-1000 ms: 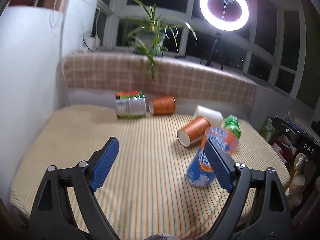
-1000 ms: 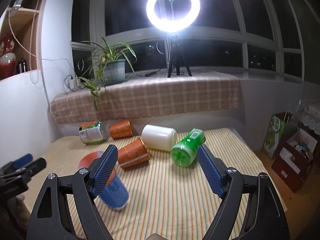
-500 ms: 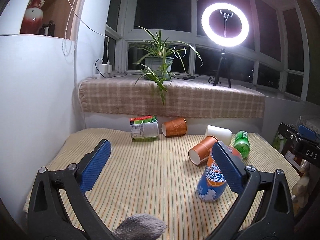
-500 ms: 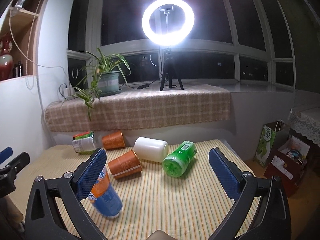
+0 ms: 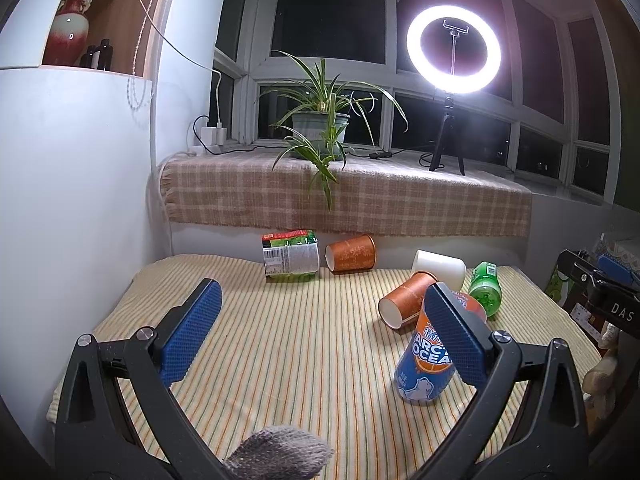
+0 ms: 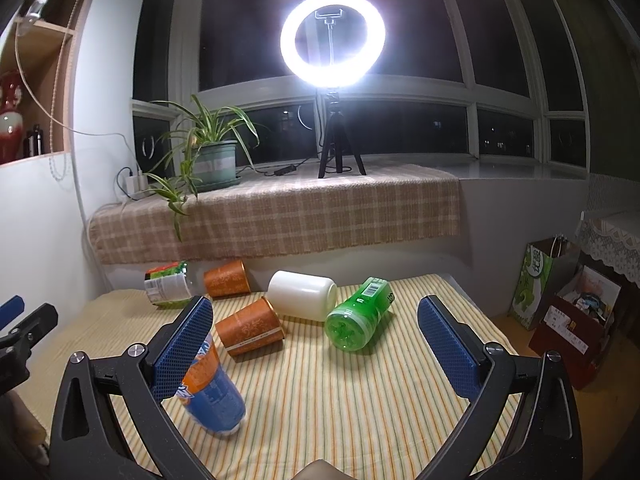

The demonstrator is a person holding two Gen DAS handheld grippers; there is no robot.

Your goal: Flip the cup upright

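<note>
1. Striped cloth point(image 5: 304, 344) is spread over the table; ring light point(image 6: 333, 38) is lit on the sill.
2. Blue-orange cup point(image 5: 426, 360) is stood upright near the front edge.
3. Left gripper point(image 5: 320, 336) and right gripper point(image 6: 316, 348) are held wide apart, gripping nothing.

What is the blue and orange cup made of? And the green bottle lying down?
The blue and orange cup looks like printed paper with a slightly glossy coat: its wall is opaque, matte-smooth, and covered in pictures and letters. The green bottle looks like clear-tinted plastic: light glows through it, and its base shows moulded ridges. Neither can be told for certain from looks alone.
</note>
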